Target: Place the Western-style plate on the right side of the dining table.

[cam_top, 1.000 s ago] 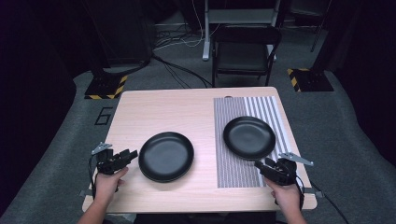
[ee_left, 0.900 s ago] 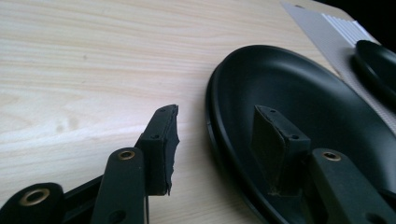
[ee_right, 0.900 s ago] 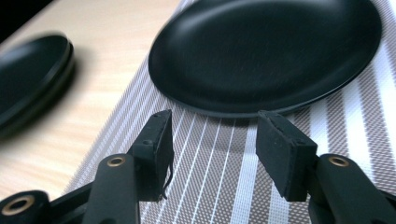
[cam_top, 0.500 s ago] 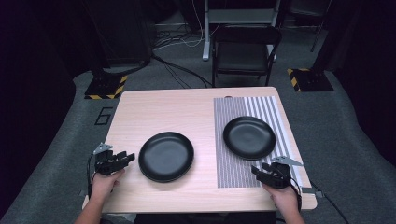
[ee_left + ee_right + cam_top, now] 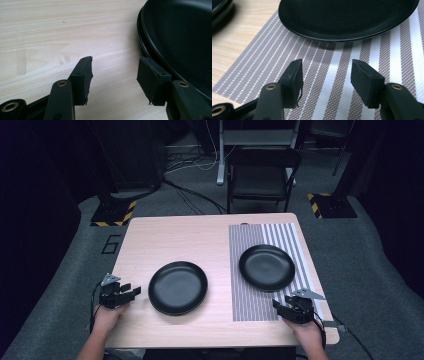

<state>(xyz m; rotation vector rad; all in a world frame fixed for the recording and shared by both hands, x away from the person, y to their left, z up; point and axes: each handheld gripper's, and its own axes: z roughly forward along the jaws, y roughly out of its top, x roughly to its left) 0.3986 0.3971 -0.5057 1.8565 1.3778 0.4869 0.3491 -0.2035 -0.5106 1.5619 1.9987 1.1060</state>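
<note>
Plates sit flat on the table (image 5: 200, 232). One plate (image 5: 178, 287) lies on bare wood, just beside the left gripper (image 5: 131, 291); its jaws have just been opening, nothing between them. Another plate (image 5: 266, 267) rests on the striped mat (image 5: 250, 302), near the right gripper (image 5: 278, 306), open and empty too, ready to grab.

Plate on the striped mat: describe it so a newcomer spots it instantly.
On the light wooden table, a striped placemat covers the right part. The black plate sits on that mat; its twin, the other black plate, lies on bare wood left of it.
</note>
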